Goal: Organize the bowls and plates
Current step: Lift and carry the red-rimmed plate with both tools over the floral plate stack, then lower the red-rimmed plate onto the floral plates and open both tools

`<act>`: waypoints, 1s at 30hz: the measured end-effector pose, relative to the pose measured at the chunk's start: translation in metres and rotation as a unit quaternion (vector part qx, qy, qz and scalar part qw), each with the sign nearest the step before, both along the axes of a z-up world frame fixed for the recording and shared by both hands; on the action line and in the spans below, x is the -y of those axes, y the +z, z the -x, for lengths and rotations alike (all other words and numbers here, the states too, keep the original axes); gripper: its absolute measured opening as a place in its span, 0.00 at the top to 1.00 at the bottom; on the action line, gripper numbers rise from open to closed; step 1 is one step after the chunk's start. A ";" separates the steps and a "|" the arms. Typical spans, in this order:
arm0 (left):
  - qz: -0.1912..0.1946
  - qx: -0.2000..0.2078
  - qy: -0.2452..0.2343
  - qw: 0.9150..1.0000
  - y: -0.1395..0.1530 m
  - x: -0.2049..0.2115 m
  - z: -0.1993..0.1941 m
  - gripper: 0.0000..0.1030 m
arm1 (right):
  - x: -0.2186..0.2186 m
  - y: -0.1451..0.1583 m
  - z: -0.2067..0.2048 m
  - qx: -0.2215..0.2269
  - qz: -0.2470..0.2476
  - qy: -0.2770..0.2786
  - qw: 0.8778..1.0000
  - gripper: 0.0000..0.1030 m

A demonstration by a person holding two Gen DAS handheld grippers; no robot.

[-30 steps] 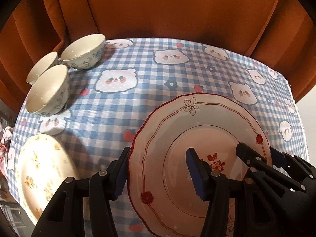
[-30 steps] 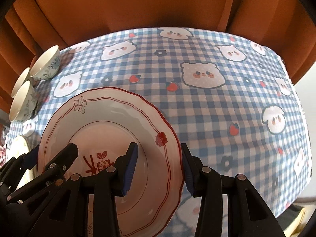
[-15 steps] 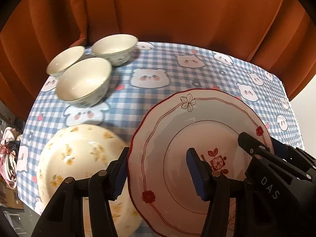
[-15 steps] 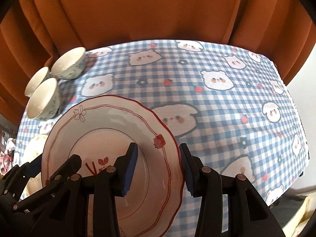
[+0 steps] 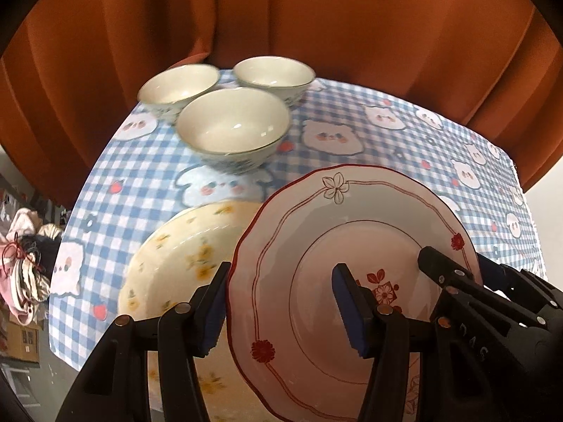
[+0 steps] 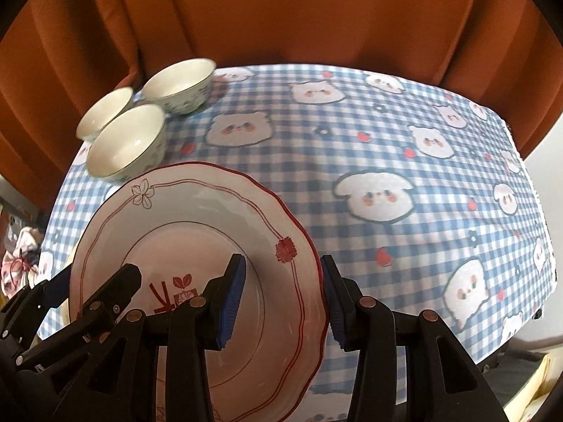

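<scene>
**A:** What is closest to the cameras?

**B:** Both grippers, clamped on one red-rimmed plate (image 5: pixel 352 281). The left gripper (image 5: pixel 281 302) has one blue pad under the plate's left rim and one on its upper face. The right gripper (image 6: pixel 281 299) pinches the opposite rim the same way. The plate hangs in the air, tilted a little, above the table.

**A:** What lies under it?

**B:** A cream plate with yellow flowers (image 5: pixel 183 260) sits flat on the checked tablecloth (image 6: pixel 387 147), partly beneath the red-rimmed plate's left side. I judge that to be the stacking spot.

**A:** And farther off?

**B:** Three pale bowls (image 5: pixel 232 126) cluster at the far left corner, close together. Whether they touch each other I cannot tell. Behind them hangs an orange curtain (image 5: pixel 316 17).

**A:** How should the step be done well?

**B:** Bring the held plate squarely over the flowered one and level it. Lower both hands at the same rate so neither rim lands first. Loosen the pads only once it rests, then draw each gripper out sideways.
</scene>
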State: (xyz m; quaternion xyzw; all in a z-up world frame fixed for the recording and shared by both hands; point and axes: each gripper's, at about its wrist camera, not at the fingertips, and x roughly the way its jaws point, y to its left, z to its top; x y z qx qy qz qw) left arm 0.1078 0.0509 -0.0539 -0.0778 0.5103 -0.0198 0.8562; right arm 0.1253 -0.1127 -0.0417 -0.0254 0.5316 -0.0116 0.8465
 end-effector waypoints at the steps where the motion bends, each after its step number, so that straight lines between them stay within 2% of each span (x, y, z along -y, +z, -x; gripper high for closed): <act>1: 0.001 -0.003 0.002 1.000 -0.002 -0.004 0.001 0.45 | -0.007 -0.002 0.000 -0.003 0.001 0.004 1.000 0.54; 16: 0.020 -0.041 0.024 0.999 -0.031 -0.050 0.014 0.45 | -0.064 -0.029 0.002 -0.042 0.035 0.041 0.998 0.54; 25: 0.005 -0.059 0.017 0.998 -0.046 -0.057 0.015 0.45 | -0.077 -0.046 0.001 -0.060 0.038 0.047 0.996 0.54; 27: -0.008 -0.055 0.009 0.998 -0.046 -0.054 0.016 0.45 | -0.079 -0.047 0.000 -0.059 0.038 0.046 0.997 0.54; 30: -0.019 -0.054 -0.002 0.998 -0.047 -0.050 0.016 0.41 | -0.078 -0.048 -0.002 -0.057 0.035 0.041 0.997 0.54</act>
